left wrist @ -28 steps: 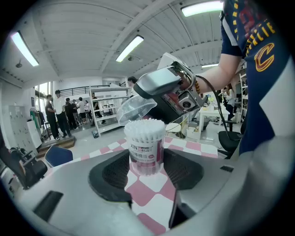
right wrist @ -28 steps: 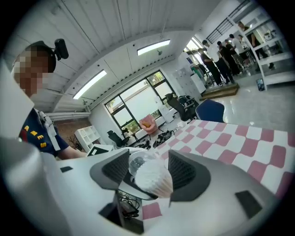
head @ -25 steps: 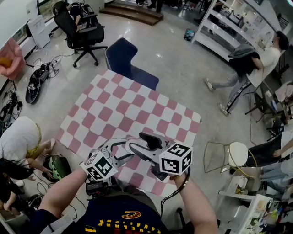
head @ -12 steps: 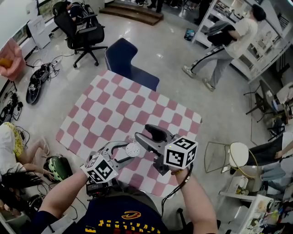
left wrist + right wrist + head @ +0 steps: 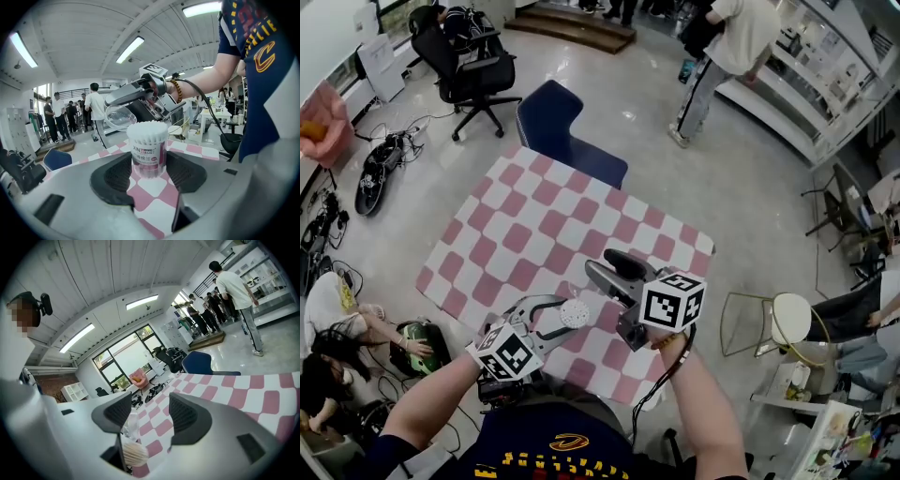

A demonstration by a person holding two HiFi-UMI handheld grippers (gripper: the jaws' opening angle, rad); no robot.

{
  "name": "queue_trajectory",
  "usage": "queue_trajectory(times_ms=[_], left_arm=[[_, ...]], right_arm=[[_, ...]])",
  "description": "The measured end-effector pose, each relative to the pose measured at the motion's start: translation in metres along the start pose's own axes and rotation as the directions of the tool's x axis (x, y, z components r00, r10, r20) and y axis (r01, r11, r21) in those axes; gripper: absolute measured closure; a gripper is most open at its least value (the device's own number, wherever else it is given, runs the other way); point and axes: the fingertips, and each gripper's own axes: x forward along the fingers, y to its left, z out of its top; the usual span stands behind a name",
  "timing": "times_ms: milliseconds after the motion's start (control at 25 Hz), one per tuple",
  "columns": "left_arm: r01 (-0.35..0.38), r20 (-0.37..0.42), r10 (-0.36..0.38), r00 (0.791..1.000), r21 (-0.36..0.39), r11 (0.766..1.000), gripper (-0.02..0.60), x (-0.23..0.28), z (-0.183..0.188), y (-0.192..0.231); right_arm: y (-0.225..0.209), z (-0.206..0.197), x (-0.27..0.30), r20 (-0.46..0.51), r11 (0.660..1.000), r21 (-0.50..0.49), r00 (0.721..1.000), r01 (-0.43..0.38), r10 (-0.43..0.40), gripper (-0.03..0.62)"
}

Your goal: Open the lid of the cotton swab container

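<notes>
Already open: clear lid [image 5: 118,117] tipped back at rim of cotton swab container [image 5: 148,152], swabs bared. Left gripper [image 5: 149,165] clamped on container's middle, held upright over checked tablecloth [image 5: 534,216]. Right gripper [image 5: 149,414] jaws apart, empty, lid just beside them. Container likely light, thin smooth plastic: slippery, crushable. Grip label band gently; take flimsy lid by edge.
</notes>
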Motion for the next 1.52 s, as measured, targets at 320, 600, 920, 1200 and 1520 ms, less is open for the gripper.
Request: queue_trajectory(times_ms=[320, 600, 920, 1200, 1520], left_arm=[[0.002, -0.002, -0.002, 1.000, -0.019, 1.000, 0.347, 0.002, -0.001, -0.003], [-0.013, -0.024, 0.013, 1.000, -0.035, 0.999, 0.347, 0.003, -0.011, 0.004], [-0.042, -0.022, 0.041, 0.999, -0.051, 0.998, 0.347, 0.000, -0.013, 0.013], [-0.077, -0.006, 0.077, 0.997, -0.068, 0.995, 0.347, -0.011, -0.008, 0.024], [-0.138, 0.023, 0.140, 0.990, -0.094, 0.986, 0.347, -0.026, 0.004, 0.043]], right_arm=[[-0.010, -0.004, 0.002, -0.006, 1.000, 0.018, 1.000, 0.011, -0.011, 0.347], [-0.003, 0.004, -0.002, 0.027, 1.000, 0.022, 1.000, -0.003, 0.003, 0.347], [0.003, 0.017, -0.014, 0.075, 0.998, -0.045, 0.996, 0.040, -0.037, 0.347], [0.019, 0.026, -0.034, 0.136, 0.999, -0.027, 0.991, 0.021, -0.017, 0.370], [0.024, 0.017, -0.050, 0.134, 0.995, -0.076, 0.990, 0.058, -0.047, 0.583]])
